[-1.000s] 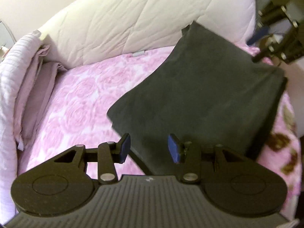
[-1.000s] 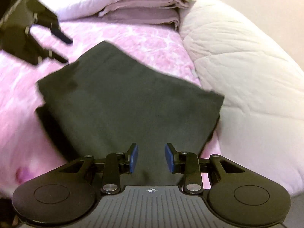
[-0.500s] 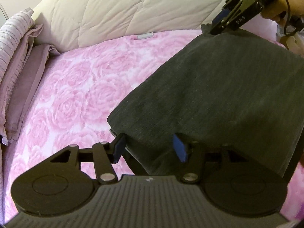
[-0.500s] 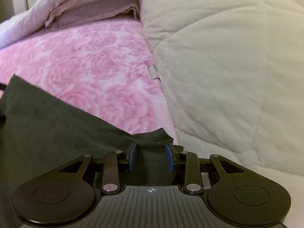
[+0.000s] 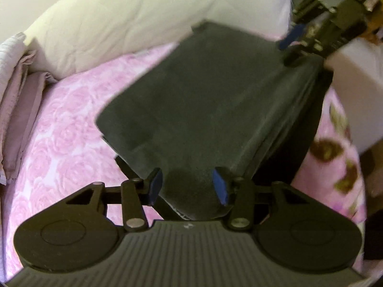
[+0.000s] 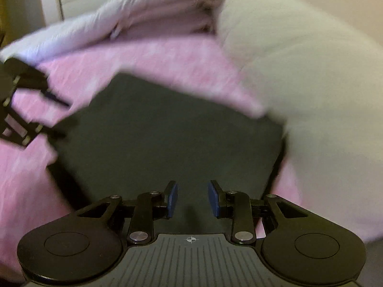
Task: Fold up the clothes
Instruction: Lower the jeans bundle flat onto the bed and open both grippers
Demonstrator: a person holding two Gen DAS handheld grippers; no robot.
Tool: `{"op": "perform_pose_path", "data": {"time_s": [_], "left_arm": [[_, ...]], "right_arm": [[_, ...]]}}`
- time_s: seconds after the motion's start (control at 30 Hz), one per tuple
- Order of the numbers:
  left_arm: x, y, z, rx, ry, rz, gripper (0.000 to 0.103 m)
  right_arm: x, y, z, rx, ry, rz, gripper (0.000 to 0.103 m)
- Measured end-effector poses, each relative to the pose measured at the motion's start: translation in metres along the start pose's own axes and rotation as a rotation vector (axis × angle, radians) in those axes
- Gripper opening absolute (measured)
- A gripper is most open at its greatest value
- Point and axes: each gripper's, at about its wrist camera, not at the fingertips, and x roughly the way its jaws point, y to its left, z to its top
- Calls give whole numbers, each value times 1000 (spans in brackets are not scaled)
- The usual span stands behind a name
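Note:
A dark grey folded garment [image 5: 210, 100] lies on the pink rose-print bed sheet [image 5: 59, 143]. My left gripper [image 5: 189, 186] is open, its blue pads either side of the garment's near corner. In the right wrist view the same garment [image 6: 167, 138] spreads ahead of my right gripper [image 6: 192, 199], which is open and empty just above the cloth's near edge. The right gripper also shows in the left wrist view [image 5: 308, 38] at the garment's far right corner. The left gripper shows in the right wrist view [image 6: 28, 105] at the garment's left edge. Both views are motion-blurred.
A cream quilted duvet [image 5: 143, 16] is bunched along the back of the bed, also seen on the right in the right wrist view [image 6: 311, 83]. Folded lilac bedding [image 5: 16, 83] is stacked at the left. A white box edge [image 5: 354, 76] stands at the right.
Both grippers pulled back from the garment's corners. The right gripper let go of the far corner and opened wider; the garment now lies folded flat, more of it in view.

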Motion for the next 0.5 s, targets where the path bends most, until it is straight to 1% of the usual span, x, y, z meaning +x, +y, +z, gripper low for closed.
{"op": "perform_pose_path", "data": {"time_s": [0.03,0.07,0.13,0.17,0.23,0.3,0.37,0.4,0.5], "left_arm": [[4,-1,2,2,3,-3,44],[5,-3,6,13,6,3,45],[-2,-5,14,5,1,27,44],[-7,-6,17,-2,-3,40,41],[-20,-7,16,-56,-21,46,41],[-18,-14,8,-78,20,41,41],[-5,-20,1,-84,64,24,41],[0,-22,0,-85,79,22,43],[-4,-22,6,-105,92,52,45]], "right_arm": [[6,5,-10,7,29,4,31],[5,8,-14,18,38,-1,31],[-6,9,-13,45,28,-27,32],[-12,10,-12,58,22,-40,32],[-24,12,-16,103,10,-54,32],[-29,15,-23,148,14,-57,32],[-20,18,-33,172,53,-42,32],[-15,19,-36,168,66,-37,32],[-12,21,-36,157,92,-31,33]]}}
